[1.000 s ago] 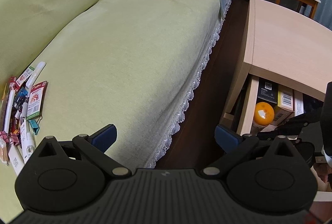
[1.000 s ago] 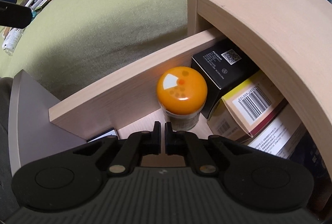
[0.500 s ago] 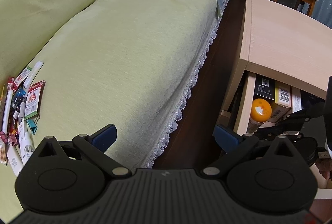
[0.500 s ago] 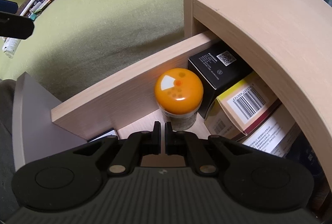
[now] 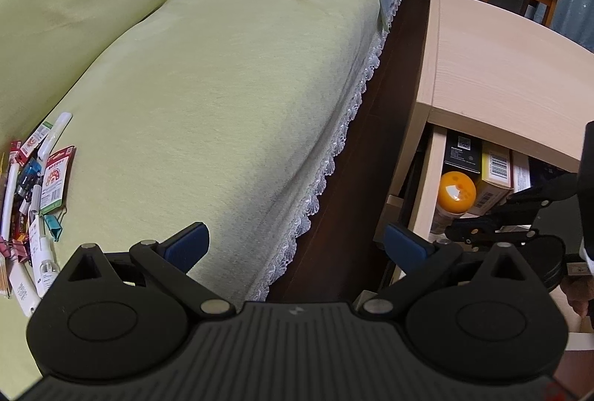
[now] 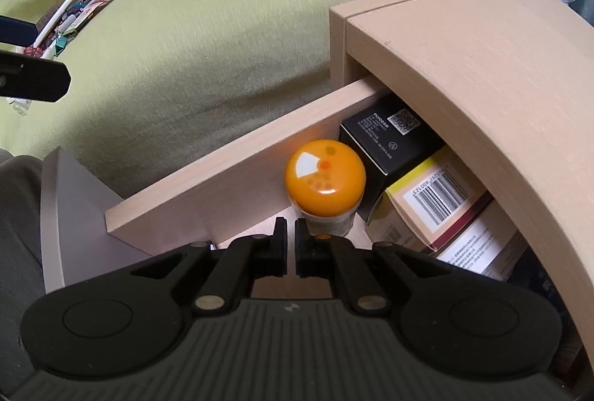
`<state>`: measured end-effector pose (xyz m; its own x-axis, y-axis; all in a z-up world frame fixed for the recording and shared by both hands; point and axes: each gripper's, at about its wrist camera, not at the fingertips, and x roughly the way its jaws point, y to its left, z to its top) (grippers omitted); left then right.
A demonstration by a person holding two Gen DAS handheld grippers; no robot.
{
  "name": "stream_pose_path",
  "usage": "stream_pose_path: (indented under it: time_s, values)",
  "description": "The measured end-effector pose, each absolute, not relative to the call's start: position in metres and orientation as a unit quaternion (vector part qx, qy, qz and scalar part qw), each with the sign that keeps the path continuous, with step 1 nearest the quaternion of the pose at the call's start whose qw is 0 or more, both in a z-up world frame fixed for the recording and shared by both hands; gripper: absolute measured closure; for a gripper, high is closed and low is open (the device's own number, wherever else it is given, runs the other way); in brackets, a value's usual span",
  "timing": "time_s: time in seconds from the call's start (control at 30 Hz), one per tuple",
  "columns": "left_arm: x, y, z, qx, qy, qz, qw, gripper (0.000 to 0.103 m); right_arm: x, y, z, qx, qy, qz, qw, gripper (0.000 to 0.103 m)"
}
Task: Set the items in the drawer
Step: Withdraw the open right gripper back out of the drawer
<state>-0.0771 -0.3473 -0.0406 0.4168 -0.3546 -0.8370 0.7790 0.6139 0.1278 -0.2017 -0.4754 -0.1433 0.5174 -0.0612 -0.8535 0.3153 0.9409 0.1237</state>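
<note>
Between loads, by the look of it: right tongs (image 6: 291, 239) nearly closed and empty over the open drawer (image 6: 237, 185), just short of the orange-capped jar (image 6: 325, 178). Left tongs (image 5: 295, 241) spread wide, empty, above the sofa (image 5: 222, 104). Remaining stationery pile (image 5: 33, 200) well apart, far left; clear sofa between, drawer wall and tabletop (image 5: 501, 74) overhang to skirt

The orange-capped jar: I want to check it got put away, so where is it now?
The orange-capped jar stands upright inside the open drawer, against its left wall, with the black box right behind it. The right gripper sits just in front of it.
</note>
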Motion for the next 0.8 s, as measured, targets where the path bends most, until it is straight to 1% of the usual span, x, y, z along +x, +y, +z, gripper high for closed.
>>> stream_pose_path:
  time_s: [0.07, 0.33, 0.53, 0.8]
  values:
    - [-0.079, -0.347, -0.039, 0.261, 0.406, -0.357, 0.800, 0.002, -0.202, -0.475, -0.144, 0.126, 0.482, -0.110, 0.860, 0.100]
    - [-0.086, -0.340, -0.034, 0.261, 0.400, -0.366, 0.799, 0.002, -0.222, -0.468, -0.116, 0.118, 0.474, -0.124, 0.864, 0.097]
    - [-0.098, -0.338, -0.033, 0.266, 0.395, -0.387, 0.790, 0.002, -0.231, -0.454, -0.100, 0.134, 0.449, -0.171, 0.867, 0.095]
    - [-0.113, -0.335, -0.037, 0.271, 0.402, -0.418, 0.768, 0.002, -0.285, -0.437, -0.082, 0.178, 0.407, -0.273, 0.854, 0.094]
